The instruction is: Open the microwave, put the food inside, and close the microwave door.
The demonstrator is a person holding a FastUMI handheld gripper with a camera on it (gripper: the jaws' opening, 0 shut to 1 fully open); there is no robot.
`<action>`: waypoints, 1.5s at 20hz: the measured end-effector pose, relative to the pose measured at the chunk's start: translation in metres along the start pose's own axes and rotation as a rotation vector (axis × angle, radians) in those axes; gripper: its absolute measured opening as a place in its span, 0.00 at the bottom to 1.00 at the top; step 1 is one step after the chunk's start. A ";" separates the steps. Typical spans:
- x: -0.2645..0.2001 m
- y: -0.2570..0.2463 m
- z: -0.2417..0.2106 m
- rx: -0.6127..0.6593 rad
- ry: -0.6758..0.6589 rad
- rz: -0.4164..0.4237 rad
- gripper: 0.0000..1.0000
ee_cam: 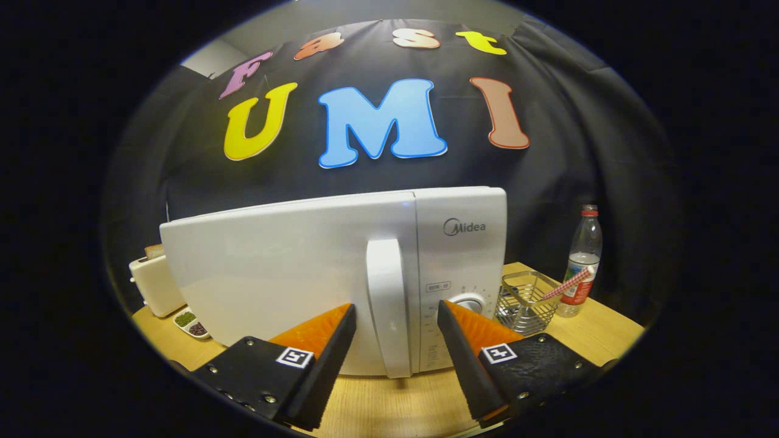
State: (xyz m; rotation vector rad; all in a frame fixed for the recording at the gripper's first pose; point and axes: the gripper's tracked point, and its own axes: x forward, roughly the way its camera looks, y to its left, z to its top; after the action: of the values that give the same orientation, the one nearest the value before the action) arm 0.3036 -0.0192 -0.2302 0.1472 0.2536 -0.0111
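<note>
We see the gripper wide open, holding nothing; its fingers straddle the handle without touching it. The microwave stands mid-table, door shut, dial beside the handle on the control panel. Toaster at the table's left edge, with a small dish of dark bits just in front of it. Wire basket near the right edge, holding a striped straw; bottle just beyond it.
</note>
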 end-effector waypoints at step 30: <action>-0.122 0.038 -0.029 0.025 0.056 0.055 0.13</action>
State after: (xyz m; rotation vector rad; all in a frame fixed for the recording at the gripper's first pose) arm 0.1797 0.0214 -0.2215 0.1796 0.3052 0.0447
